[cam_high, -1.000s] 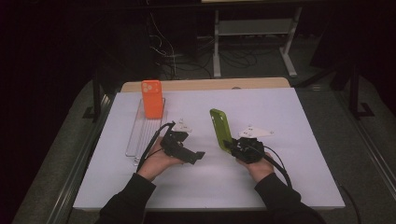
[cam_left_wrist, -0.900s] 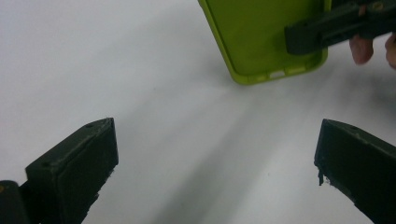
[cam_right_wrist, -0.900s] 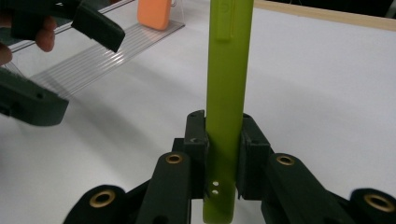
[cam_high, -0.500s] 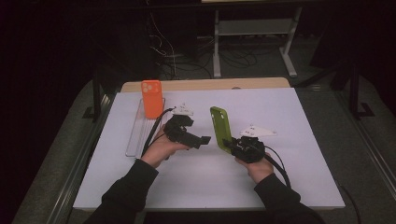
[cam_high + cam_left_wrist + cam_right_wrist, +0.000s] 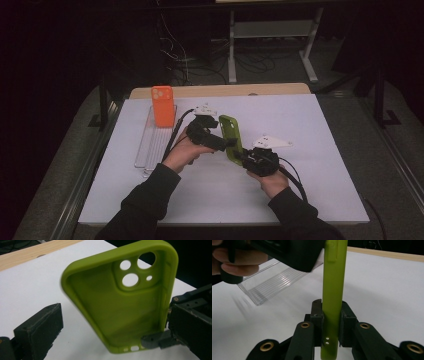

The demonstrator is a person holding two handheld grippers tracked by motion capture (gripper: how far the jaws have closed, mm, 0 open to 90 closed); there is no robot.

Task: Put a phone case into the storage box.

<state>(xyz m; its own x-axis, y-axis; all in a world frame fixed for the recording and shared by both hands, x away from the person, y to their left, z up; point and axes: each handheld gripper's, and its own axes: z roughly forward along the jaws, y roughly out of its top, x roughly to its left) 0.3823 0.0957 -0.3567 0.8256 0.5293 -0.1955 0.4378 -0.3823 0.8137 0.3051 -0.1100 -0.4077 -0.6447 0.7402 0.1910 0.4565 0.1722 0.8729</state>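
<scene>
green case: held on edge above the white table, between the two grippers, camera holes at the far end; it does not rest on the table.
right gripper: clenched on the case's near end, one jaw against the back, one inside the shell. this end grip leaves the rest of the case free for the other tool.
left gripper: jaws spread wide, one either side of the case's open face, no contact seen yet. it comes at the case side-on, likely to take it over by its long edges.
clear rack: lies at the table's left, well apart from the green case, slots running crosswise.
orange case: stands upright in the rack's far end, so the rack looks like the place for cases.
judgement: a handover looks to be in hand; the nearer slots are free, a likely spot for the green case.
risk: soft shell may flex or twist if the left closes off-centre.
</scene>
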